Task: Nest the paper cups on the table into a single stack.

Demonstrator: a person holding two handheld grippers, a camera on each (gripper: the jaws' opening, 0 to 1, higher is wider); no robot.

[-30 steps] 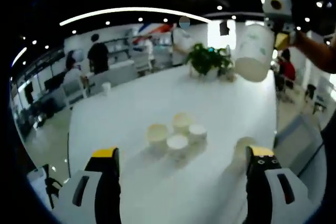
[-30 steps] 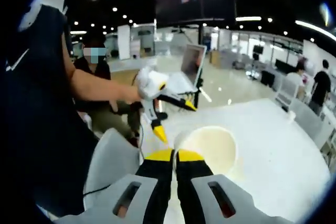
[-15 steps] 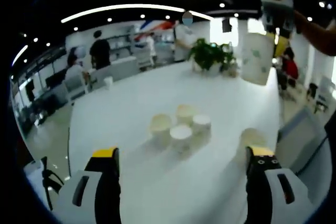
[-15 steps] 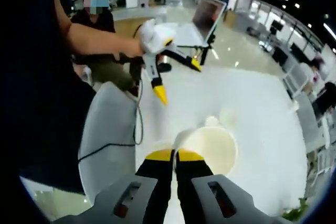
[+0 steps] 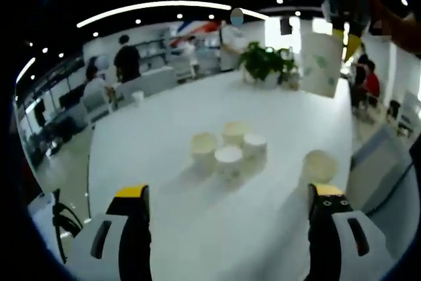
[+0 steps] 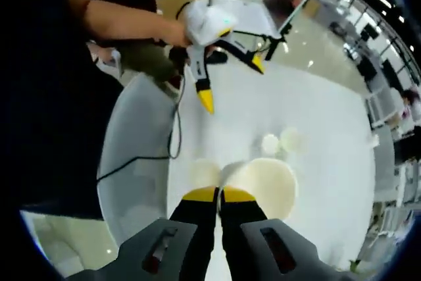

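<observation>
Yellow-tipped right gripper (image 6: 219,195), jaws pinched on the rim of a white paper cup (image 6: 264,187), hangs high over the white table (image 5: 164,129). Left gripper (image 5: 227,197) gapes empty. Four loose cups (image 5: 229,151) cluster at twelve o'clock, a fifth (image 5: 320,166) at two; no stack yet.

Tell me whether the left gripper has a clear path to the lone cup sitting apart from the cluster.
Probably yes. The left gripper is open and holds nothing, and the lone cup stands just ahead of its right-hand jaw on bare table, apart from the cluster of four cups.
</observation>
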